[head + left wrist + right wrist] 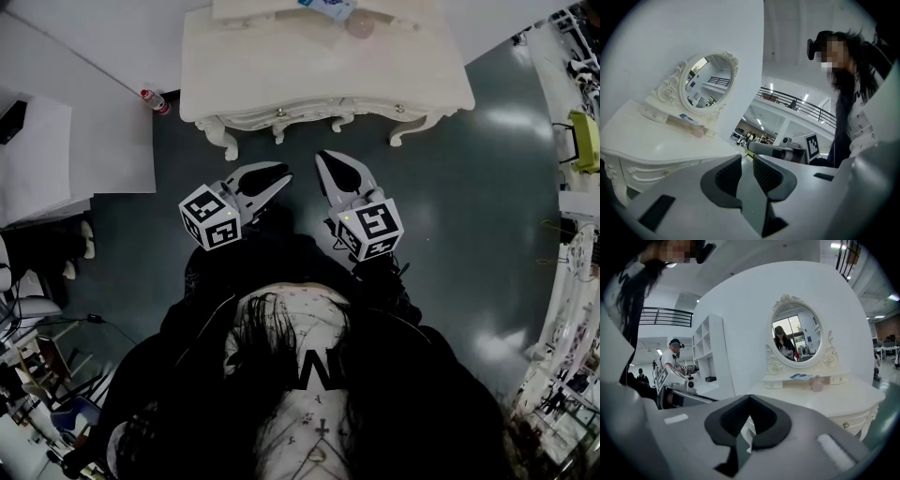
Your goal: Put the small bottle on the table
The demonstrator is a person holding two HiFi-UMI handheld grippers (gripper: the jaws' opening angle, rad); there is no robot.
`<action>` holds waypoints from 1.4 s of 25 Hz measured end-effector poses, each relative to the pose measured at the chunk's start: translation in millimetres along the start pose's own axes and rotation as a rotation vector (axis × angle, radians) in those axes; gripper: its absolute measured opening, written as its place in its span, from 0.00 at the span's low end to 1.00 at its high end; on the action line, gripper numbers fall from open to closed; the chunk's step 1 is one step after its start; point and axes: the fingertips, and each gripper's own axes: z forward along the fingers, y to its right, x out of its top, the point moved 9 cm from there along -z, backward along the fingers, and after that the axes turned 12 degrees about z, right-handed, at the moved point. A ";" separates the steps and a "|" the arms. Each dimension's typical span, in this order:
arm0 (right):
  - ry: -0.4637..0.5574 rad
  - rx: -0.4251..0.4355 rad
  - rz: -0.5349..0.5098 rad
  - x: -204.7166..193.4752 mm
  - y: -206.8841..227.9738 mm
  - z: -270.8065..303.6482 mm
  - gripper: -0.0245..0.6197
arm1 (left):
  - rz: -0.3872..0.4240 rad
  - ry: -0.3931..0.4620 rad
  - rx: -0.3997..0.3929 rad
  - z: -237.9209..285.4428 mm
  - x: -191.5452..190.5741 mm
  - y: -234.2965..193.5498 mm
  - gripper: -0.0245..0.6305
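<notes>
A small pink bottle (361, 26) stands at the back of the white dressing table (309, 66), by the base of its oval mirror (707, 82). It also shows as a pink bottle (697, 131) in the left gripper view and as a pink bottle (817, 384) in the right gripper view. Both grippers hang over the dark floor in front of the table, well short of the bottle. My left gripper (277, 176) (746, 161) is open by a narrow gap with nothing in it. Beside it, my right gripper (328, 161) (749, 399) is shut and empty.
A plastic bottle with a red cap (155, 100) lies on the floor at the table's left corner, next to a white panel (84, 141). Racks and clutter (577, 141) line the right side. A person (672, 357) stands by a white shelf unit (708, 352).
</notes>
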 end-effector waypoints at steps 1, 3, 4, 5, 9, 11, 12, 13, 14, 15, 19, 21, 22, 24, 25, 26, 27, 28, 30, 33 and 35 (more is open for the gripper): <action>-0.002 0.003 0.000 -3.2 -0.5 -8.6 0.05 | -0.002 -0.001 0.004 0.5 -4.4 9.8 0.15; 0.000 0.013 0.000 -8.6 -2.3 -23.4 0.05 | -0.004 -0.001 0.014 0.2 -11.4 26.6 0.13; 0.001 0.019 0.000 -11.2 -3.3 -29.3 0.05 | -0.002 0.000 0.019 -0.4 -14.2 33.4 0.13; 0.002 0.024 -0.003 -13.9 -4.3 -34.6 0.05 | 0.002 0.001 0.025 -1.2 -16.6 39.5 0.12; 0.006 0.049 -0.021 -22.2 -12.4 -55.4 0.05 | 0.021 0.014 0.052 -7.7 -22.1 62.5 0.09; 0.008 0.064 -0.035 -23.8 -18.1 -65.1 0.05 | 0.029 0.022 0.069 -11.4 -22.3 72.2 0.07; 0.009 0.071 -0.043 -24.5 -20.8 -69.4 0.05 | 0.034 0.025 0.077 -13.0 -22.7 76.1 0.07; 0.010 0.077 -0.050 -25.6 -23.2 -73.2 0.05 | 0.039 0.027 0.085 -14.5 -23.3 79.8 0.06; 0.011 0.081 -0.057 -27.0 -25.3 -76.8 0.05 | 0.043 0.027 0.091 -15.9 -24.2 83.5 0.06; 0.012 0.084 -0.062 -28.7 -27.2 -80.3 0.05 | 0.046 0.026 0.094 -17.1 -25.5 87.4 0.06; 0.013 0.086 -0.080 -34.0 -33.7 -92.7 0.05 | 0.049 0.020 0.095 -21.3 -31.0 102.0 0.06; 0.013 0.089 -0.086 -36.0 -36.5 -97.7 0.05 | 0.052 0.019 0.097 -23.0 -32.4 107.7 0.06; 0.014 0.090 -0.087 -37.0 -37.8 -100.1 0.05 | 0.055 0.017 0.097 -23.8 -33.0 110.4 0.06; 0.016 0.092 -0.090 -39.1 -40.1 -104.3 0.05 | 0.060 0.016 0.099 -25.2 -34.1 114.8 0.06; 0.016 0.093 -0.093 -40.1 -41.0 -105.9 0.05 | 0.062 0.015 0.101 -25.9 -34.6 116.7 0.06; 0.014 0.094 -0.097 -41.2 -42.0 -107.3 0.05 | 0.063 0.015 0.102 -26.7 -35.2 118.7 0.06; 0.013 0.095 -0.100 -42.3 -42.9 -108.5 0.05 | 0.063 0.016 0.103 -27.6 -35.9 120.7 0.06; 0.012 0.096 -0.103 -43.4 -43.9 -109.5 0.05 | 0.062 0.016 0.104 -28.5 -36.8 122.5 0.06; 0.009 0.101 -0.109 -45.1 -45.8 -110.7 0.05 | 0.063 0.017 0.108 -30.3 -38.4 125.1 0.06; 0.007 0.108 -0.116 -46.6 -47.4 -111.3 0.05 | 0.066 0.019 0.113 -32.0 -39.7 128.0 0.06; 0.007 0.111 -0.117 -46.6 -47.9 -110.9 0.05 | 0.071 0.021 0.113 -32.9 -39.1 129.4 0.06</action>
